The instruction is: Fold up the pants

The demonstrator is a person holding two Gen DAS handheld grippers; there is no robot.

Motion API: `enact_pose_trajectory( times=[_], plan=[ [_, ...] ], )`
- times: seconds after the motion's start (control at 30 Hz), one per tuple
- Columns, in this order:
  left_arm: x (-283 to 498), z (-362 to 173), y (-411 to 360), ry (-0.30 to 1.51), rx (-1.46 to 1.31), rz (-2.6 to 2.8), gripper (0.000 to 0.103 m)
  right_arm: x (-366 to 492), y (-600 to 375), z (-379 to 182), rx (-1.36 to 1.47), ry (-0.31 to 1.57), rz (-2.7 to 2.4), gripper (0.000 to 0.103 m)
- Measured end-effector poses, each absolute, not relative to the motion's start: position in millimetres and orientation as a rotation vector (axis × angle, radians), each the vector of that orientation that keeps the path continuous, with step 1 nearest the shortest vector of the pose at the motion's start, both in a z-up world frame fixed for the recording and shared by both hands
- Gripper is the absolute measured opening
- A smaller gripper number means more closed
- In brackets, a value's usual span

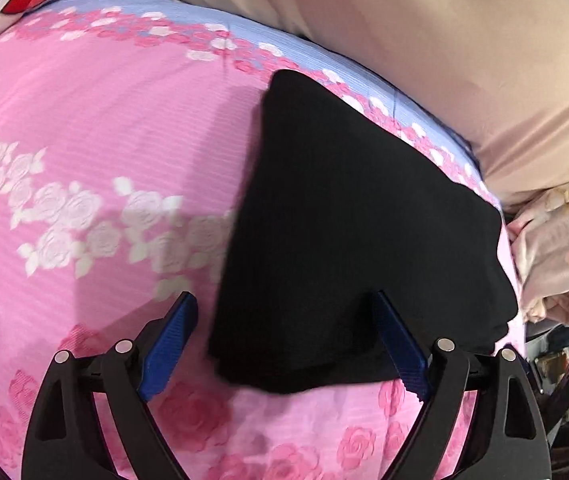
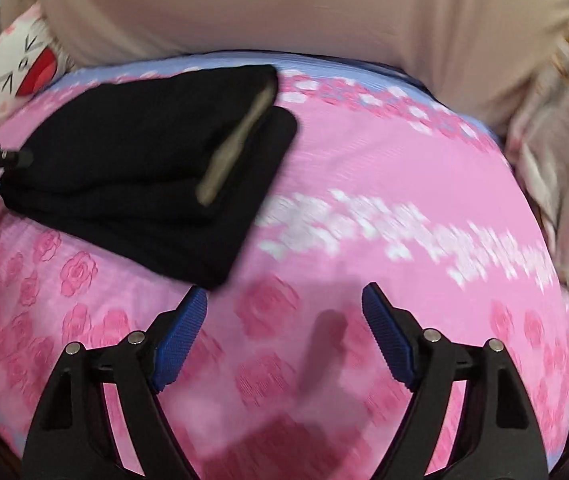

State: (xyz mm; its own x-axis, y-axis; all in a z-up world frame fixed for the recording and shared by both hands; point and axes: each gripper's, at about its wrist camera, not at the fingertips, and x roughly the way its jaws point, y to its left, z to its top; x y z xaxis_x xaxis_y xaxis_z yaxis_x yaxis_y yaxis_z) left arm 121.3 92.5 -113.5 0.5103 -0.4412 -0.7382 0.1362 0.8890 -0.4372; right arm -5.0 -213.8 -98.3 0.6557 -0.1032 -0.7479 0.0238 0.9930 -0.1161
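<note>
Black folded pants lie on a pink rose-print bedspread, near its blue-bordered far edge, with a beige cushion behind. In the left wrist view the left gripper stands wide, its blue pads apart; the near end of the pants sits between them, and the right pad overlaps the cloth, though no pinch shows. The bundle's long axis runs from the gripper away toward the cushion, narrowing at the far end. In the right wrist view the right gripper is spread wide over bare bedspread, holding nothing; the pants lie up and left of it, a greyish strip showing on top.
</note>
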Motion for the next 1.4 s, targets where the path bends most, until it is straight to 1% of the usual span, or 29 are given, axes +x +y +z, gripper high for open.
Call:
enact_pose_trajectory(
  times=[0.1,0.13,0.17,0.2,0.23,0.3,0.33,0.4,0.5,0.53,0.57,0.63,0.67,0.7,0.73,0.8,0.83,0.9,0.93,1.0,1.1,1.2,1.23,1.33,1.4],
  plan=[
    [131,-113,73,0.96,-0.282,-0.352,0.086,19,-200,-104,-0.122,0.849,-0.068,0.077],
    [135,-112,66,0.958,-0.258,-0.367,0.085,22,-200,-104,-0.106,0.849,-0.056,0.065],
    [138,-111,61,0.954,-0.234,-0.354,0.081,28,-203,-105,-0.038,0.862,0.006,0.028],
    [138,-108,58,0.95,-0.222,-0.359,0.063,34,-206,-104,0.057,0.884,0.078,0.023],
    [137,-103,59,0.947,-0.232,-0.363,0.043,36,-206,-100,0.073,0.886,0.064,0.02],
    [132,-88,68,0.941,-0.249,-0.393,0.025,32,-204,-87,0.068,0.869,0.075,0.017],
    [130,-82,72,0.946,-0.264,-0.409,0.021,24,-207,-75,0.106,0.855,0.092,0.017],
    [117,-72,85,0.973,-0.29,-0.454,0.02,7,-209,-58,0.124,0.84,0.119,0.016],
    [79,-68,88,1.025,-0.249,-0.521,0.022,-26,-210,-47,0.116,0.858,0.12,0.016],
    [66,-74,86,1.048,-0.238,-0.524,0.025,-37,-213,-55,0.129,0.885,0.11,0.017],
    [55,-84,83,1.072,-0.222,-0.516,0.027,-42,-218,-66,0.134,0.913,0.1,0.02],
    [43,-105,75,1.092,-0.161,-0.448,0.05,-50,-223,-108,0.13,1.014,0.081,0.025],
    [36,-109,76,1.065,-0.134,-0.404,0.051,-59,-229,-107,0.166,0.947,0.093,0.027],
    [29,-101,79,1.036,-0.134,-0.385,0.051,-66,-236,-103,0.209,0.948,0.086,0.037],
    [23,-89,83,1.011,-0.129,-0.376,0.05,-71,-242,-98,0.244,0.954,0.08,0.037],
    [12,-59,88,0.912,-0.1,-0.349,0.051,-78,-250,-74,0.274,0.906,0.101,0.037],
    [6,-38,88,0.828,-0.057,-0.311,0.06,-77,-249,-67,0.262,0.897,0.107,0.037],
    [-1,-6,86,0.698,-0.011,-0.257,0.075,-69,-245,-48,0.253,0.844,0.137,0.037],
    [-3,9,80,0.63,-0.006,-0.265,0.08,-64,-243,-44,0.266,0.831,0.167,0.037],
    [5,22,67,0.614,-0.021,-0.303,0.086,-56,-245,-32,0.307,0.779,0.191,0.037],
    [30,13,34,0.698,-0.061,-0.43,0.087,-42,-246,-31,0.275,0.779,0.158,0.037],
    [63,-23,-9,0.861,-0.066,-0.528,0.087,-18,-247,-46,0.315,0.82,0.219,0.037],
    [66,-32,-19,0.891,-0.068,-0.524,0.087,-10,-246,-52,0.332,0.836,0.242,0.037],
    [80,-58,-38,0.96,-0.067,-0.49,0.087,15,-239,-64,0.35,0.885,0.314,0.037],
    [81,-68,-44,0.967,-0.051,-0.455,0.087,26,-235,-75,0.349,0.912,0.33,0.037]
  ],
)
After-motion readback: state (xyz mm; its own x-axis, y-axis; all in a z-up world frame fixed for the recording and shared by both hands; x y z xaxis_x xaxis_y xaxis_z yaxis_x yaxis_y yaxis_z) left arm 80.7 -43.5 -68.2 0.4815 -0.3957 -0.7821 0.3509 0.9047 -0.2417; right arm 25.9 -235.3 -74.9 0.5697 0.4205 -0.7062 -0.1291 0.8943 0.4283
